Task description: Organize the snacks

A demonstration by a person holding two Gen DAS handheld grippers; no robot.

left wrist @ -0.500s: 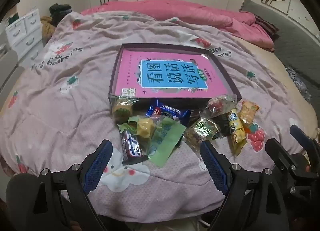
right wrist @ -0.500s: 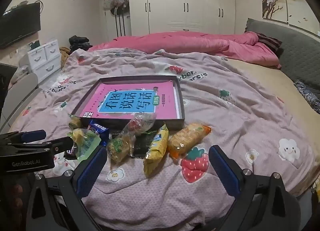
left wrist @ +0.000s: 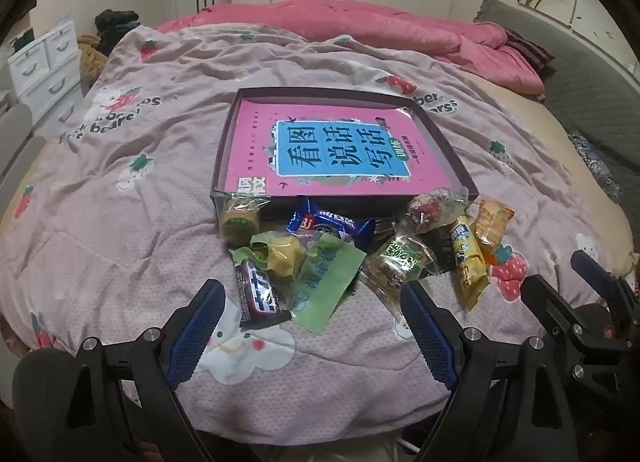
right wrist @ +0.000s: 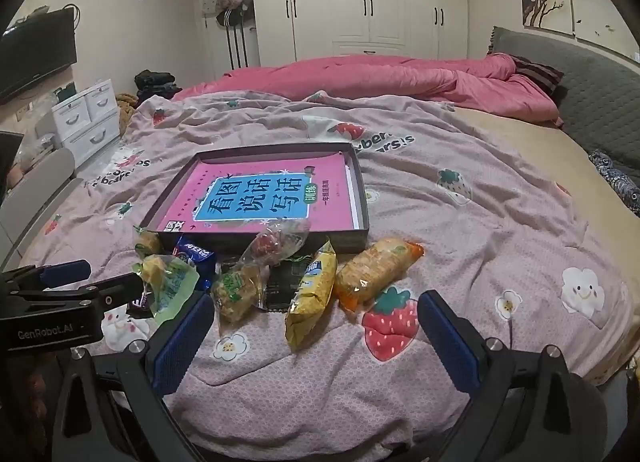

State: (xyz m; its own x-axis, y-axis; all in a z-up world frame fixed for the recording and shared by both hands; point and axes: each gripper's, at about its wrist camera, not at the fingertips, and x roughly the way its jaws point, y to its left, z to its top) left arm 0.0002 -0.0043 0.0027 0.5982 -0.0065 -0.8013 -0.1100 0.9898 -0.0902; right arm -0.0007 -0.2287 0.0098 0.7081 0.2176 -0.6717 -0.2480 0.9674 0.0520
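The snacks [left wrist: 360,250] lay heaped on the bed [left wrist: 120,222], touching the near wall of the box [left wrist: 460,166], which held a pink book [left wrist: 340,150]. The left gripper [left wrist: 316,326] hovered at 6 o'clock of the heap, fingers released and empty. The right gripper [right wrist: 316,334] hovered at 5 o'clock of it, fingers likewise spread, grasping nothing. A yellow packet [right wrist: 312,294] lay nearest the right gripper.
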